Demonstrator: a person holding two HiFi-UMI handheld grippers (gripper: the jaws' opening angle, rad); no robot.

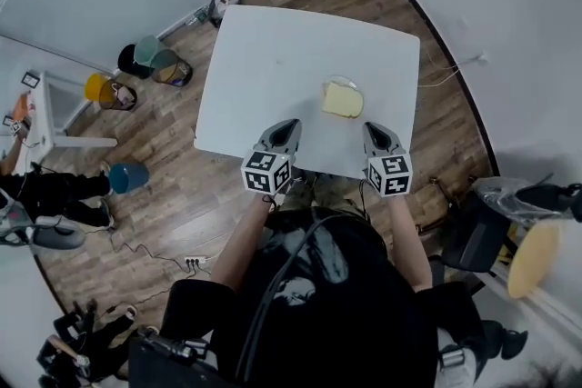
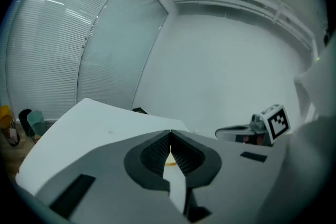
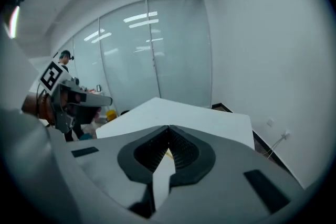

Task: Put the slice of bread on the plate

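Observation:
A pale yellow slice of bread [image 1: 342, 100] lies on a clear plate [image 1: 340, 81] on the white table [image 1: 273, 59], near its front right part. My left gripper [image 1: 287, 126] hovers at the table's front edge, left of the bread, jaws shut and empty. My right gripper [image 1: 372, 129] hangs just right of and in front of the bread, also shut with nothing in it. In the left gripper view the jaws [image 2: 170, 136] meet at the tips; the right gripper view shows the same [image 3: 169, 131]. A thin yellowish sliver shows through each gap.
Coloured stools and bins stand on the wood floor left of the table: yellow [image 1: 98, 88], teal [image 1: 153, 51], blue [image 1: 128, 177]. A bag [image 1: 223, 3] sits at the far corner. A dark chair [image 1: 473, 236] is at the right, a power strip [image 1: 193, 263] by my feet.

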